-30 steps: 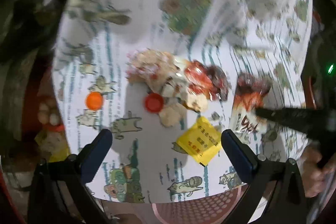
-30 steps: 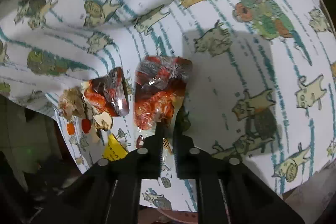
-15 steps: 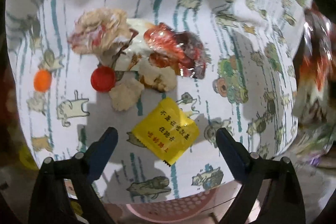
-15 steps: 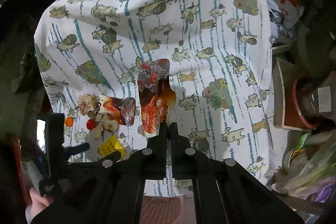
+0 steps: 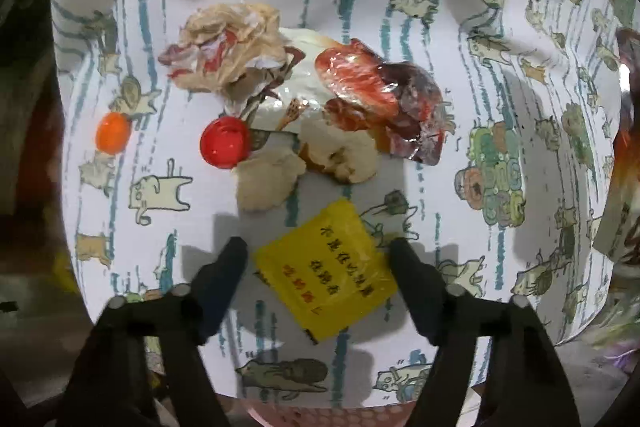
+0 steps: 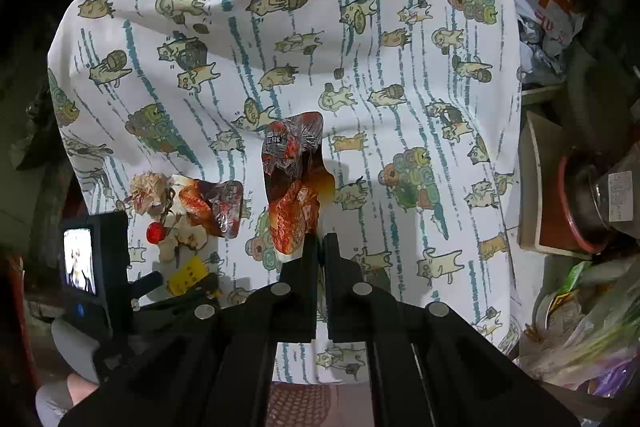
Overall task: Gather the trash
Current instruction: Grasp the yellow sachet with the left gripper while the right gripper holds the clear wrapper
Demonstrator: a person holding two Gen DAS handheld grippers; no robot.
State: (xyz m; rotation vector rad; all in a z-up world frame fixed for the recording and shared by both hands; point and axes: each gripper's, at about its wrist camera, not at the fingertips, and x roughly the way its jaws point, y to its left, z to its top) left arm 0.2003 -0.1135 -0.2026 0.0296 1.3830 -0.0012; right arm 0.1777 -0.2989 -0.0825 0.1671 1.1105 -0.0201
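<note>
Since a second ago our left gripper has dropped toward the cat-print white tablecloth and its wide-spread fingers have come in around the flat yellow square sachet with printed text; our right gripper has lifted the red-orange crinkly plastic snack wrapper clear of the cloth. Now: left jaws are closing, sachet between them, left pad just beside its left corner, right pad at or nearly on its right edge, contact not clear. Right fingers are together, clamped on the wrapper's lower edge, and the wrapper hangs above the cloth. To finish the grab well we judge the tips should sit low enough to catch the sachet's edges, since a thin flat packet can slide out or buckle upward; close steadily and keep centred so neither corner slips. Pinching tablecloth along with it is the risk, so lift a little and check that the cloth does not follow. Still on the cloth just beyond the sachet: crumpled beige tissue, red round bottle cap, orange round bottle cap, pale food scraps, crumpled red glossy wrapper. No bin identifiable in either view.
</note>
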